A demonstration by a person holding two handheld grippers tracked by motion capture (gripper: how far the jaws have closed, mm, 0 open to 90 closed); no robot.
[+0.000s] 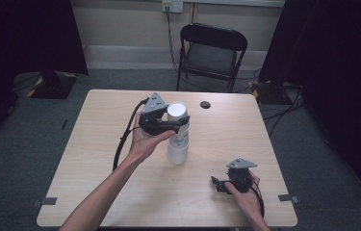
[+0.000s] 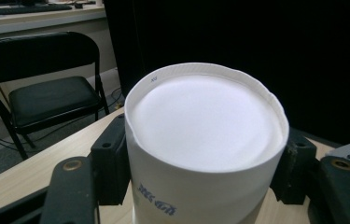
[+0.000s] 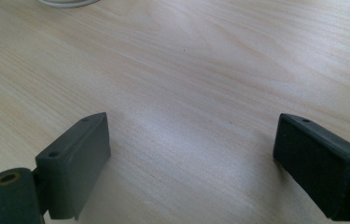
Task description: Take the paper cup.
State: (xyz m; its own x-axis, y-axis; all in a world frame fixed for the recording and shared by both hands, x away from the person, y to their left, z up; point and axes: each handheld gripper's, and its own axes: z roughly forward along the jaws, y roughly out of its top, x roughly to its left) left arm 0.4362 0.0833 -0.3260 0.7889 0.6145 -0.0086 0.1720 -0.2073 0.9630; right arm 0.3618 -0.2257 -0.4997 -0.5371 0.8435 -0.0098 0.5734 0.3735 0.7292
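the left gripper (image 1: 175, 126) pinches the top cup of a white paper cup stack (image 1: 178, 137) (upside down) standing mid-table (image 1: 96, 159); the right gripper (image 3: 191, 158) sits low nearby, jaws spread, holding nothing.

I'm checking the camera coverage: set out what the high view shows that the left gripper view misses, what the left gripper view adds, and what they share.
High view alone: the full stack of white paper cups standing on the table, the right tongs held open low over it, and a small dark disc.

Left gripper view alone: the left tongs' pads pressed on the top cup's sides and blue print on its wall.

Both: cup, left tongs, folding chair.
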